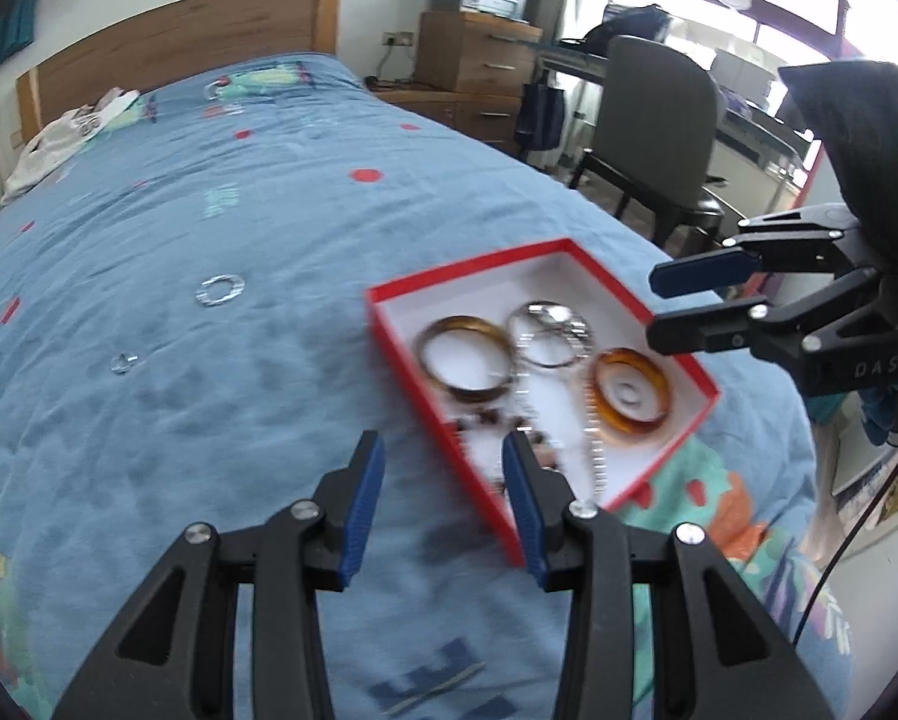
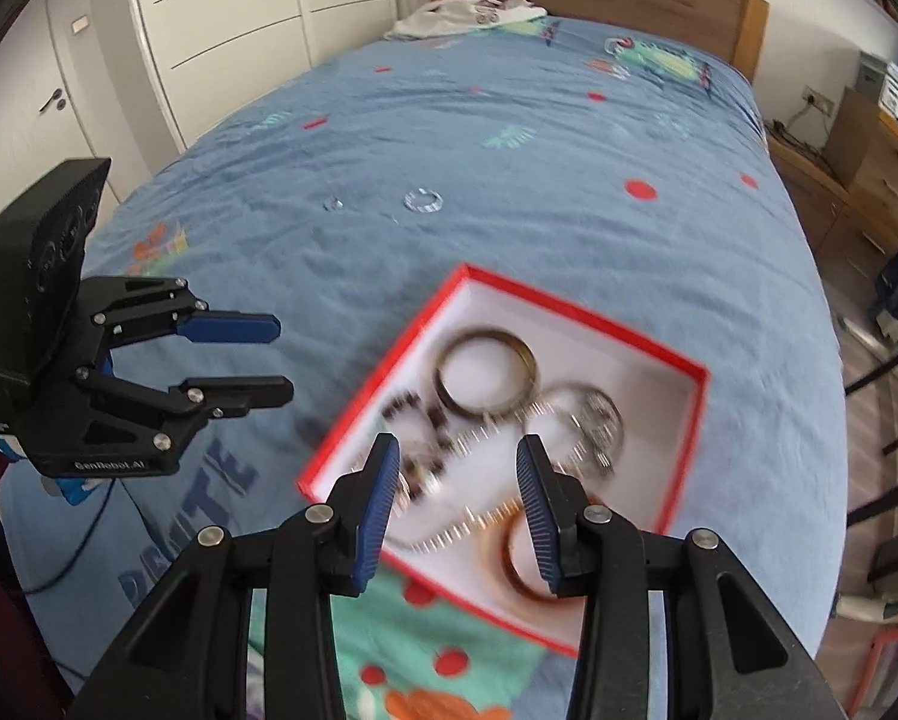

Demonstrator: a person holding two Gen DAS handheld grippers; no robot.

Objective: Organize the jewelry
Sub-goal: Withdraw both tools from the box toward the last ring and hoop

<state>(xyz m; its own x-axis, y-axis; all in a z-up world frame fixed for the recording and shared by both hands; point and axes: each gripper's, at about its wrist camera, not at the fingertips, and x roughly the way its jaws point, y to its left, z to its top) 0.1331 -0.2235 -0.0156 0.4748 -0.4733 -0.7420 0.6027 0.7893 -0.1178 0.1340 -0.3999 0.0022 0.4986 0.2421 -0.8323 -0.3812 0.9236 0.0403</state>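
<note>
Left gripper (image 1: 443, 456) jaws spread wide, holding nothing, poised above near-left edge of red box (image 1: 383, 324). Right gripper (image 2: 458, 462) likewise spread, empty, hovering over box contents. Box sits on blue bedspread (image 1: 179, 210) near bed's foot edge, corner pointing toward headboard (image 1: 173, 42). Inside: brown bangle (image 1: 464, 360), silver bangles (image 1: 548, 333), amber bangle (image 1: 629, 390), beaded chain (image 1: 596, 450) running lengthwise. Two silver rings, large (image 1: 219, 290) and small (image 1: 123, 363), lie loose on open bedspread, well apart from box.

Blue bedspread (image 1: 209, 192), wooden headboard (image 1: 173, 48), grey chair (image 1: 659, 114), perhaps crumpled clothing (image 2: 467, 15).
</note>
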